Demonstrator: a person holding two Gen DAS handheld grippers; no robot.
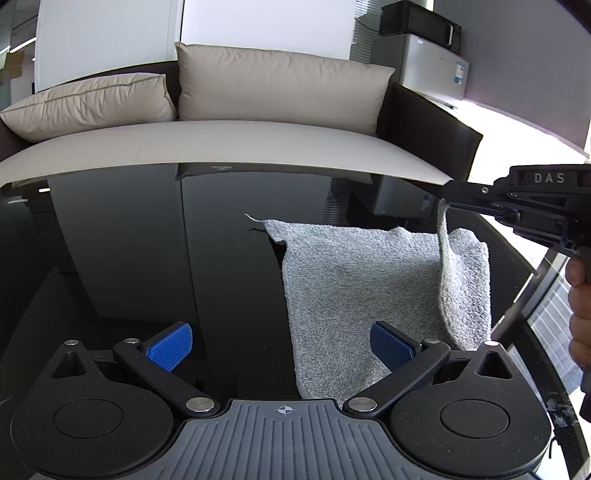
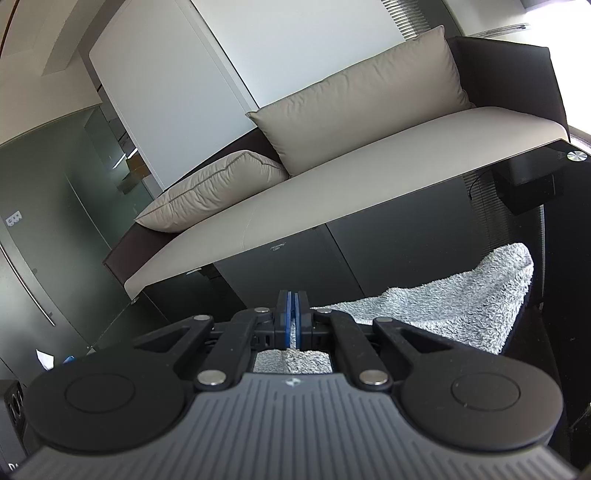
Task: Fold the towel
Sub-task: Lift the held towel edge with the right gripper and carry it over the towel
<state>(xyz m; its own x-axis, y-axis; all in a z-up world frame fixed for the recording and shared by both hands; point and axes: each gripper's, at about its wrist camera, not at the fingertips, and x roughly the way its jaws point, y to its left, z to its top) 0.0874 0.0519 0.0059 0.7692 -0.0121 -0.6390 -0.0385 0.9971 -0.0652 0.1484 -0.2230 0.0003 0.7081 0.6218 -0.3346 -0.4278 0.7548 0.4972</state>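
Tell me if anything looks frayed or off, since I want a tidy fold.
A loose thread trails from the grey towel at its far left corner, beside a small notch in that edge. Otherwise, only the towel's right edge is off the black table, pinched in the right gripper.

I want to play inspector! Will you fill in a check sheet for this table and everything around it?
Surface: glossy black table, reflective.
Job's things: grey towel, mostly flat, one corner lifted.
Clutter: nothing seen.
Grippers: left gripper open, holding nothing, one finger over the towel; right gripper shut on the towel corner.
Cables: a dark cord behind the microwave.
Surroundings: sofa with two beige cushions, white wall.
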